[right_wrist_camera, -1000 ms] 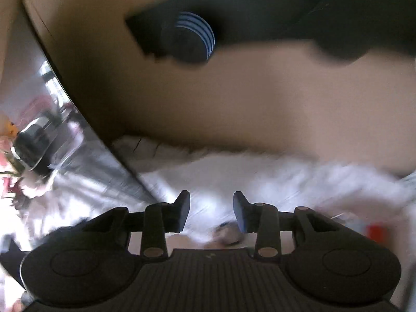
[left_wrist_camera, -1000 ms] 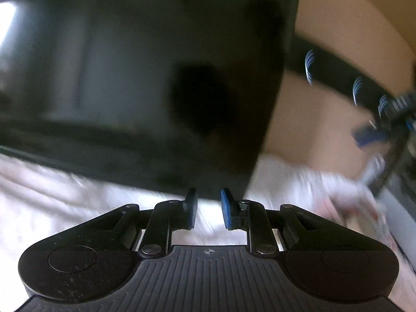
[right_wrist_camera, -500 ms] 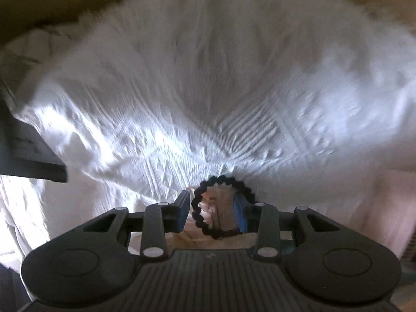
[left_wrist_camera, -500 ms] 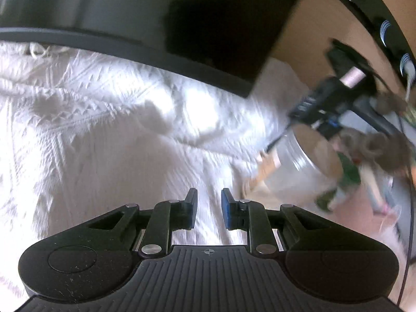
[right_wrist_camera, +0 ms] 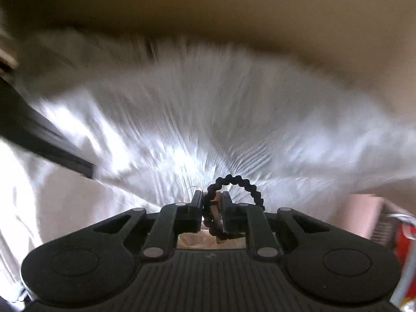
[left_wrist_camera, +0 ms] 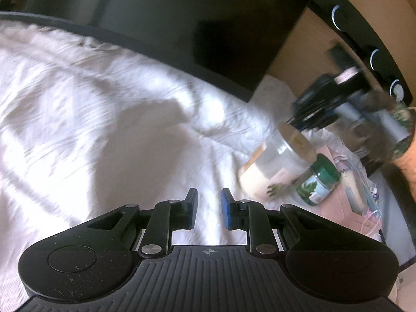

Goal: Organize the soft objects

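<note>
My right gripper [right_wrist_camera: 212, 202] is shut on a black beaded hair tie [right_wrist_camera: 240, 183], whose loop arcs up and to the right of the fingertips, over the white textured blanket [right_wrist_camera: 208, 119]. My left gripper [left_wrist_camera: 208, 202] is open and empty, with blue pads, held low over the same white blanket [left_wrist_camera: 104, 119]. In the left wrist view the right gripper appears blurred at the far right, above two jars.
A clear jar with a tan lid [left_wrist_camera: 278, 166] and a green-lidded jar [left_wrist_camera: 318, 182] stand at the blanket's right edge. Beside them lies pink clutter with cords [left_wrist_camera: 364, 202]. A large black screen [left_wrist_camera: 182, 26] stands behind the blanket, against a tan wall [right_wrist_camera: 208, 7].
The right gripper has closed on the hair tie and is moving, blurring its view. The left gripper has swung down from the screen to face the blanket and stayed open.
</note>
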